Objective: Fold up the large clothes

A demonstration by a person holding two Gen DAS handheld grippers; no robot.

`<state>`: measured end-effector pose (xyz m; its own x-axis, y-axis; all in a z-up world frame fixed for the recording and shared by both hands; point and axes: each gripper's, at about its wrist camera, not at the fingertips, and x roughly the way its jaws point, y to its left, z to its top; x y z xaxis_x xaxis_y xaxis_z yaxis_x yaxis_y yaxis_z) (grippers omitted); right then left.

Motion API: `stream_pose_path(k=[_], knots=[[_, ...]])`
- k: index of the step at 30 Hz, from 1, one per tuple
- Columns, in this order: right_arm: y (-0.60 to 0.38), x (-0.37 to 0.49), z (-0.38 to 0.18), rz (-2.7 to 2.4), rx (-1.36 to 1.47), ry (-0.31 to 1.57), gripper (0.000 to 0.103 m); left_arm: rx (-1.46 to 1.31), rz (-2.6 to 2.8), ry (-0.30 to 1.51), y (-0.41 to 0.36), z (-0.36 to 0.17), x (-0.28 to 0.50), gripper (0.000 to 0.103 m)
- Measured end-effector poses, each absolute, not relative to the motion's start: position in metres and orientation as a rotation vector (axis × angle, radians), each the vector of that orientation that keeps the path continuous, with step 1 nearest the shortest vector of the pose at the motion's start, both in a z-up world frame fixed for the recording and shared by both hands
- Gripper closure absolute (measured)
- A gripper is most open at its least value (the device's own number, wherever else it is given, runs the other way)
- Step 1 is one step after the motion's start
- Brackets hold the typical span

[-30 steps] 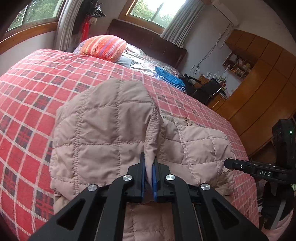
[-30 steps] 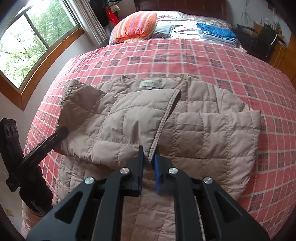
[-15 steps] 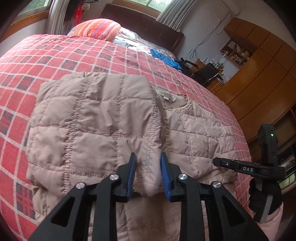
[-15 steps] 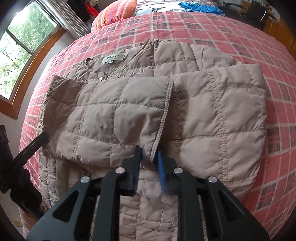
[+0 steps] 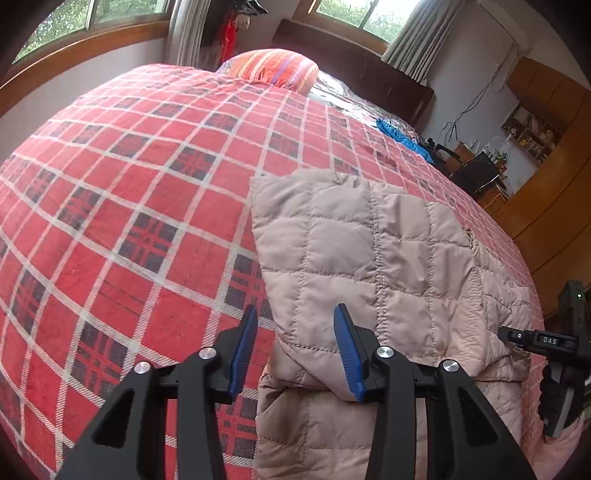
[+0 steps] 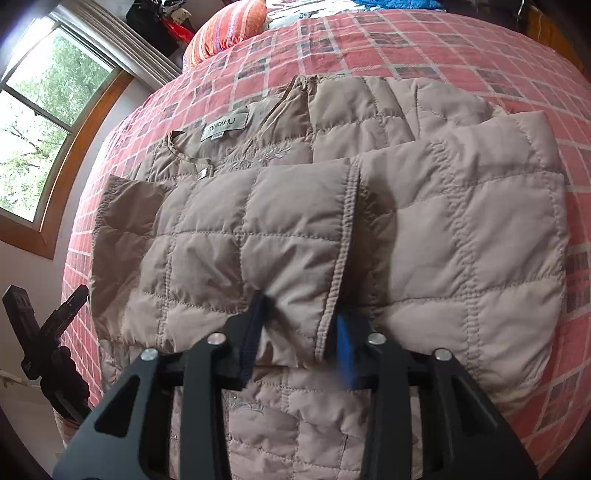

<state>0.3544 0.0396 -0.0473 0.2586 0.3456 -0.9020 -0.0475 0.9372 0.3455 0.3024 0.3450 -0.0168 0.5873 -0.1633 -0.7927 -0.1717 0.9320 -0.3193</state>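
The left gripper (image 5: 295, 347) is spread wide over the left edge of the beige quilted jacket (image 5: 369, 258), gripping nothing. The right gripper (image 6: 301, 332) is spread too, its fingers on either side of a folded sleeve cuff (image 6: 332, 295). The jacket lies on the red plaid bedspread (image 5: 129, 203); a striped pillow (image 5: 277, 68) is at 12 o'clock.

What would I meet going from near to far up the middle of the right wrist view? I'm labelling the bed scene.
Right tool, open → folded beige quilted jacket → its grey neck label → red plaid bedspread → orange striped pillow.
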Motion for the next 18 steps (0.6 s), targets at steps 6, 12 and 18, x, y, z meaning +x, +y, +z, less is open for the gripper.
stream_pose_path(k=[6, 12, 18], knots=[[0.028, 0.342, -0.018, 0.213, 0.21, 1.221, 0.096, -0.318, 0.026, 0.994, 0.333, -0.032, 0.309, 0.059], [0.002, 0.342, -0.029, 0.17, 0.244, 1.274, 0.096, -0.353, -0.008, 1.014, 0.335, -0.041, 0.311, 0.05], [0.012, 0.339, -0.05, 0.148, 0.191, 1.292, 0.094, -0.315, 0.003, 1.001, 0.33, -0.041, 0.31, 0.048]])
